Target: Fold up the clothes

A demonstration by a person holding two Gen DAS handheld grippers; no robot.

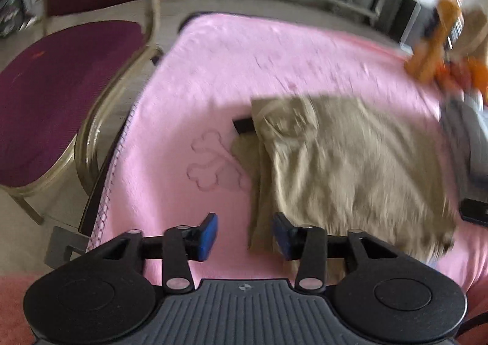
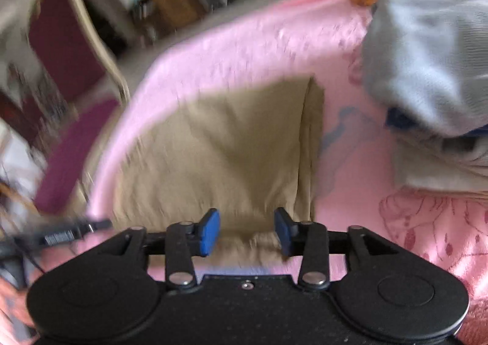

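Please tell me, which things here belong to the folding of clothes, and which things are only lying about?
For the job:
- folded khaki garment
- grey garment, waiting on the pink blanket
- left claw and right claw, both open, holding nothing

Only lying about:
- maroon chair
- orange soft toy
- small black object beside the khaki garment

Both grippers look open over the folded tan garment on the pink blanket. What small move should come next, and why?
Probably lift both grippers clear. The tan garment already lies folded flat on the pink blanket, and neither the left gripper nor the right gripper pinches any cloth. The grey garment heaped beside it looks unfolded, so the right gripper could turn to it next.
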